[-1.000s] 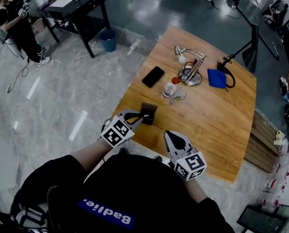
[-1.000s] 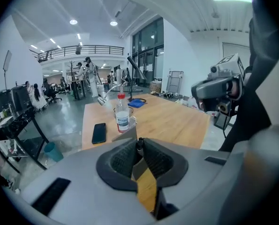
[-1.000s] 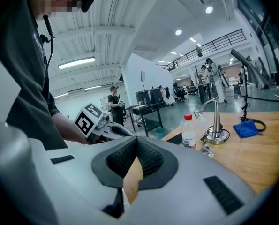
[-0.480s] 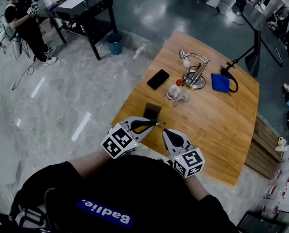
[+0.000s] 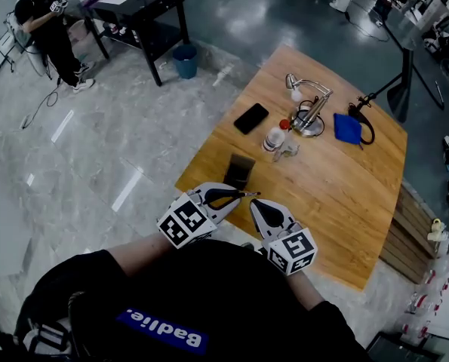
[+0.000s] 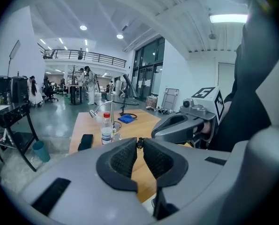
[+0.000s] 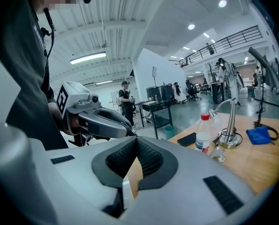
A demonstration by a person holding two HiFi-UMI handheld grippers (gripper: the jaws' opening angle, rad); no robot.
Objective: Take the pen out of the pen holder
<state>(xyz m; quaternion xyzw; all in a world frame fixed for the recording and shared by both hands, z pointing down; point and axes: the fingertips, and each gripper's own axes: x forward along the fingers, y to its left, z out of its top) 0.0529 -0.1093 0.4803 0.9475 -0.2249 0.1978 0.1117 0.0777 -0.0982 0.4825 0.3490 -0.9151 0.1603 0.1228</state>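
A thin black pen (image 5: 244, 194) lies level in my left gripper (image 5: 235, 196), whose jaws are shut on it, and points right. It hangs just nearer me than the dark square pen holder (image 5: 239, 170), which stands near the table's near left edge. In the left gripper view the pen (image 6: 139, 143) shows end-on, pinched between the pads. My right gripper (image 5: 259, 205) hovers close beside the pen's tip, shut and empty. The right gripper view shows its pads meeting, with the left gripper (image 7: 104, 122) just left of them.
On the wooden table (image 5: 337, 194) beyond the holder lie a black phone (image 5: 251, 118), a red-capped bottle (image 5: 273, 136), a metal desk lamp (image 5: 311, 108) and a blue cloth (image 5: 346, 127). A black desk (image 5: 145, 6) and blue bin (image 5: 185, 60) stand far left on the floor.
My left gripper has risen off the pen holder towards me, drawing the pen out; it now lies level above the table edge. The right gripper has shifted slightly.
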